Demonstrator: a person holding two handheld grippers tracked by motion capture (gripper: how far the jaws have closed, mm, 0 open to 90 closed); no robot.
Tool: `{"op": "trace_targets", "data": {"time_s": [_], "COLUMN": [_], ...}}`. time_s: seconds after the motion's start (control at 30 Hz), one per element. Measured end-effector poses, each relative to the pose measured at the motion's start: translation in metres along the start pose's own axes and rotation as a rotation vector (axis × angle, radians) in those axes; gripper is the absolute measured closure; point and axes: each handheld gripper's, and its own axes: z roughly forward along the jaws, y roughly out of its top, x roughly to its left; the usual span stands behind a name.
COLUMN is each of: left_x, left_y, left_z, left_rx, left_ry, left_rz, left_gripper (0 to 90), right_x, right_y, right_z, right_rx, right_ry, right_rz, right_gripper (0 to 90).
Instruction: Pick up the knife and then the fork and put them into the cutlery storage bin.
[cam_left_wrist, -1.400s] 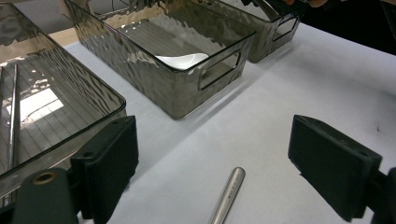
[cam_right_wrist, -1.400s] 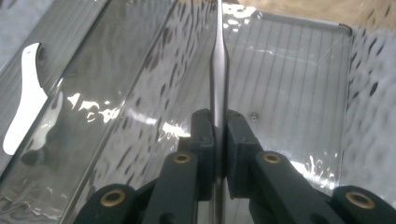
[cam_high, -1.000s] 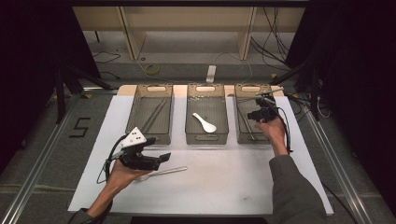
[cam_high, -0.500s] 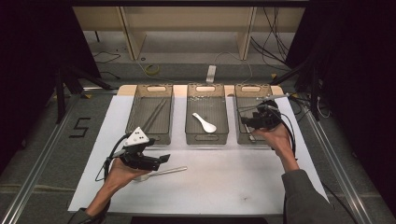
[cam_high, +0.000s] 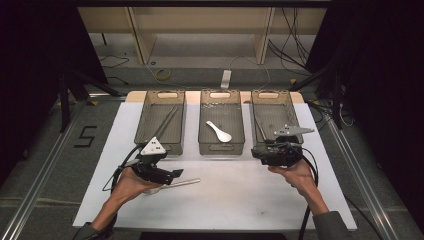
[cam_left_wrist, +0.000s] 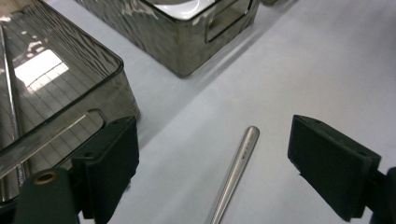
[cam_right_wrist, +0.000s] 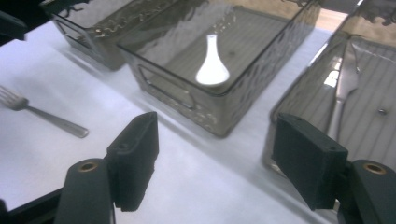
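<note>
Where grey floor shows, taped "5" (cam_high: 86, 136), left of white mat (cam_high: 225, 200)

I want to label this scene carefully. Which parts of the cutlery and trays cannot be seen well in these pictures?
- Fork on the table: in the high view the left gripper covers its head; the left gripper view cuts its handle at the bottom edge.
- Fork in the right tray: in the right gripper view the tray wall and a jaw hide its handle end.
- Left tray: its thin sticks are too small to name.

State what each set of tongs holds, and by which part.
Nothing is held. The left tongs stand open astride the fork handle on the table; the right tongs, jaws just opened, are empty near the trays.
</note>
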Motion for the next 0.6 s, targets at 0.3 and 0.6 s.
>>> {"op": "trace_targets", "data": {"time_s": [0.3, 0.6], "left_x": [0.001, 0.003], "left_y": [-0.001, -0.003], "left_z": [0.009, 0.016], "left_rx": [0.133, 0.257], "left_ry": [0.015, 0.004], "left_rz": [0.057, 0.083], "left_gripper": [20.6, 27.0], "right_x": [0.017, 0.026], "right_y": [-0.018, -0.033], "right_z": [-0.006, -0.010], "right_rx": [-0.011, -0.002], "right_ry": [0.040, 0.049], "right_rz": [-0.022, -0.026], "right_gripper": [31.9, 30.3]}}
